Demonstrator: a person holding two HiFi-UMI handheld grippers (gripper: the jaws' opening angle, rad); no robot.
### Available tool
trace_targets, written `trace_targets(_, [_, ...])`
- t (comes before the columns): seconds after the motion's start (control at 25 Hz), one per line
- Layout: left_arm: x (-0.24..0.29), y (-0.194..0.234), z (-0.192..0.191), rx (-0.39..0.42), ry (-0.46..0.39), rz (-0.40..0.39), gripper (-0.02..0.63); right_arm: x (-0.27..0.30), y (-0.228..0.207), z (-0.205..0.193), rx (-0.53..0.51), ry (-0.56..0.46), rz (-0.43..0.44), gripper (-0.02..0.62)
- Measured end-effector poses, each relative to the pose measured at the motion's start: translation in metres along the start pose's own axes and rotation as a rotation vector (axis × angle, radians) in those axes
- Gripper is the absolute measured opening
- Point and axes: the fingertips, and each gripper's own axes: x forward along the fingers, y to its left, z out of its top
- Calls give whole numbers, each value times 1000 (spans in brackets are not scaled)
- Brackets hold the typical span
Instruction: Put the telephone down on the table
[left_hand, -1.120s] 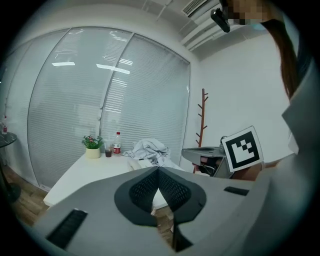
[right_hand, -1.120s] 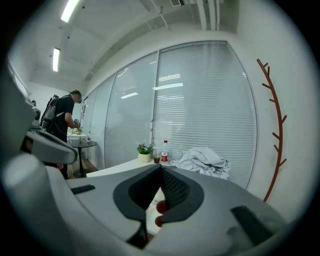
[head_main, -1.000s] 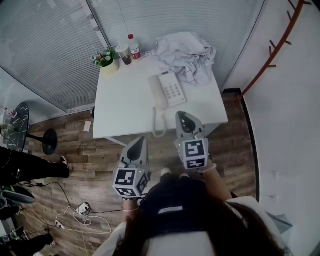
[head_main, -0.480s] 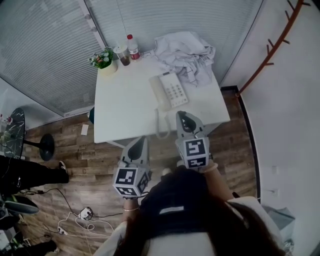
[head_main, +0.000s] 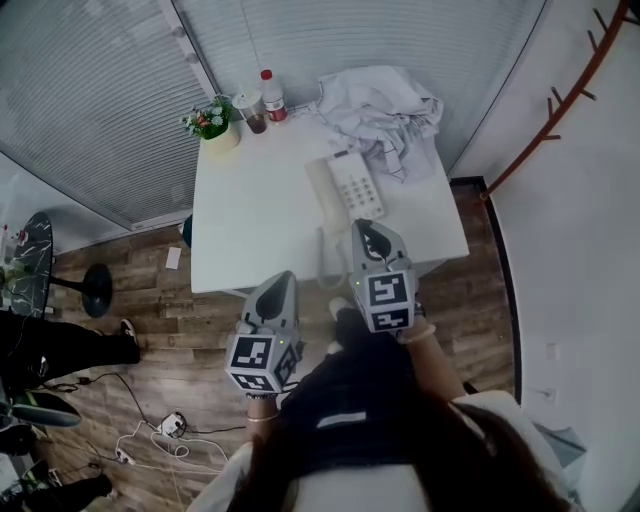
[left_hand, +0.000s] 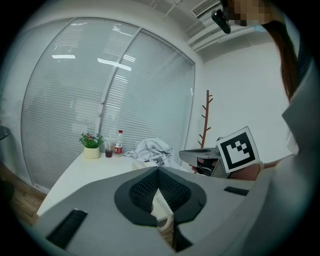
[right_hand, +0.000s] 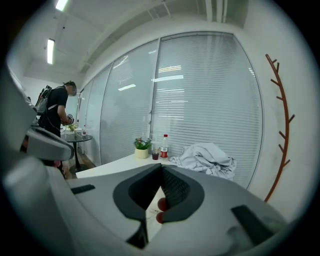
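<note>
The right gripper (right_hand: 161, 169) has its jaws pressed together on nothing. In the head view its tip lies across the near edge of the table (head_main: 250, 220), toward the near right corner. Closed and empty suits a hand with nothing to carry. The left gripper (left_hand: 158, 171) is likewise pressed together and empty, and hangs short of the near edge.

Just beyond the right gripper the telephone (head_main: 345, 185) lies flat on the table, right of the middle. Its handset is apparently on the cradle, though it shows too small to be sure. Its coiled cord (head_main: 325, 262) spills over the near edge.

A crumpled cloth (head_main: 380, 105) fills the far right corner. A plant (head_main: 210, 118), a cup (head_main: 252, 108) and a bottle (head_main: 267, 92) line the far edge, out of the way.
</note>
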Motion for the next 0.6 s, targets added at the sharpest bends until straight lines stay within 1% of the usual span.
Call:
trace_targets(0.36, [35, 15, 10, -10, 22, 12, -3, 43, -9, -2, -16, 34, 23, -2])
trace_targets(0.6, [49, 24, 14, -11, 17, 28, -3, 66, -11, -9, -43, 65, 42, -2])
